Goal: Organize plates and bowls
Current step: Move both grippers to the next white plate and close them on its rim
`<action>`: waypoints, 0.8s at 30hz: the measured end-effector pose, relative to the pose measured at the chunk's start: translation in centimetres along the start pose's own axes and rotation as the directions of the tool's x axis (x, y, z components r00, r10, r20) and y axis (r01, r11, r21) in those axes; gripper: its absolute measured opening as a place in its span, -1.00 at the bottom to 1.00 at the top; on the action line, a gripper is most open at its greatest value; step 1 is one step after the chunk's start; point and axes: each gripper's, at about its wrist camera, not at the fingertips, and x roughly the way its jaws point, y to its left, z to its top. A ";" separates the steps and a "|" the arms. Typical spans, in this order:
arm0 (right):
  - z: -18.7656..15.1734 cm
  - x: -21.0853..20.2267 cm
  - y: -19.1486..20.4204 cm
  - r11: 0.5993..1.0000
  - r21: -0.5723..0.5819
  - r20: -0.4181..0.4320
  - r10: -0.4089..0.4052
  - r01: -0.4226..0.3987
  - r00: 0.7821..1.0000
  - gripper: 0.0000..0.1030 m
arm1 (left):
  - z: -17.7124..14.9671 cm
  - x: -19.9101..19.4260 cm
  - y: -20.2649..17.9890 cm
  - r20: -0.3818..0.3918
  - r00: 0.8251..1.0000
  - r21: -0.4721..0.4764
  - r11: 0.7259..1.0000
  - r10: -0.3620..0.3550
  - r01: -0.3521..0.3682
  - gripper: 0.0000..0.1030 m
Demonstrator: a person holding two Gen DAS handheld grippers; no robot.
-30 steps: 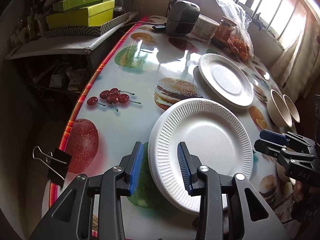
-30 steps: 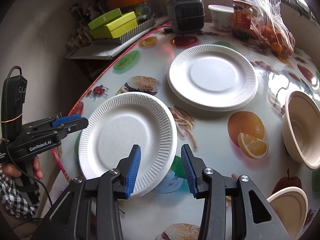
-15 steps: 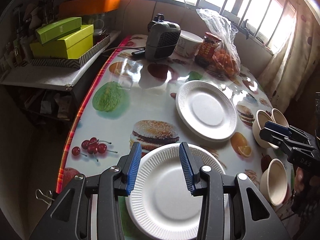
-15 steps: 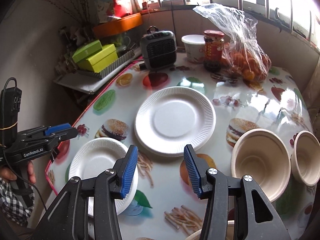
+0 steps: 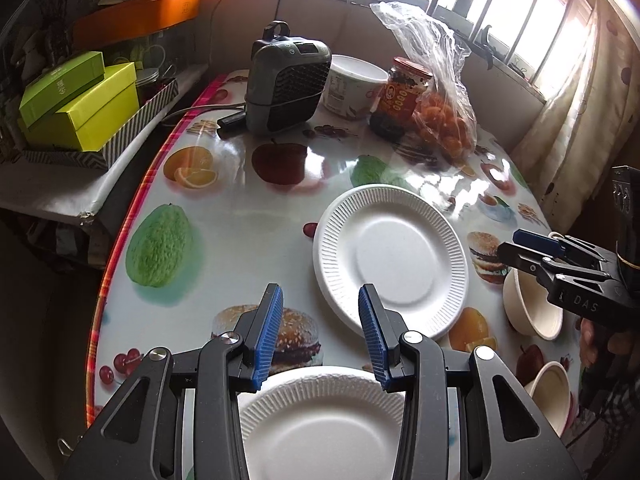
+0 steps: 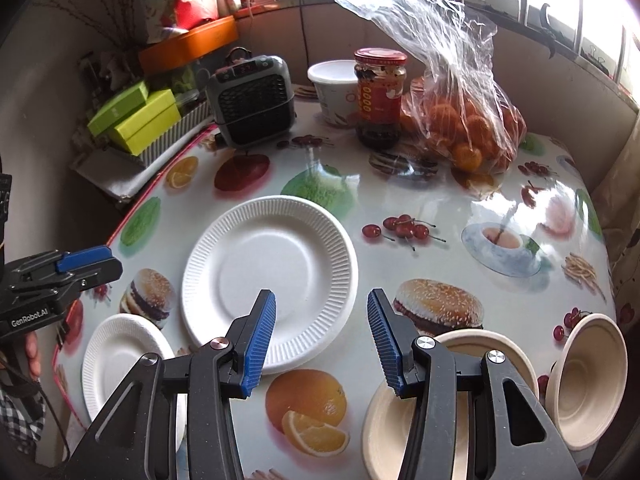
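— White paper plates (image 6: 272, 276) lie apart on the fruit-print table (image 6: 440, 208), bowls (image 6: 584, 380) at its right edge?
— Yes; both grippers, left (image 5: 320, 332) and right (image 6: 322, 340), hover with jaws parted, empty. Stacking seems unstarted; next, likely grasp a plate rim.

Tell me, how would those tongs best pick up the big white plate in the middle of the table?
By its ribbed rim. The big white plate lies flat on the table, so only its slightly raised edge offers a hold. I would come in low from the near side, where the right tongs already hang open, one pad over the rim and one under.
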 end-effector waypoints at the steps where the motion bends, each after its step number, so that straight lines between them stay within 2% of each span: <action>1: 0.3 0.5 -0.3 1.000 0.000 -0.012 0.014 -0.014 1.000 -0.08 | 0.2 0.4 -0.1 -0.003 1.000 0.003 1.000 0.000 0.000 -0.21; 10: 2.1 5.2 -2.9 0.998 0.049 -0.095 0.046 -0.042 0.994 -0.08 | 1.6 4.7 0.4 -0.098 0.995 -0.042 0.999 -0.003 -0.001 -0.21; 18: 2.1 7.5 -3.0 0.997 0.029 -0.157 0.073 -0.069 0.985 -0.09 | 1.9 6.9 0.3 -0.157 0.988 -0.046 0.999 -0.012 0.005 -0.21; 24: 2.1 8.4 -3.0 0.996 0.030 -0.175 0.089 -0.085 0.980 -0.21 | 1.8 7.8 0.2 -0.174 0.985 -0.053 0.999 -0.013 0.004 -0.22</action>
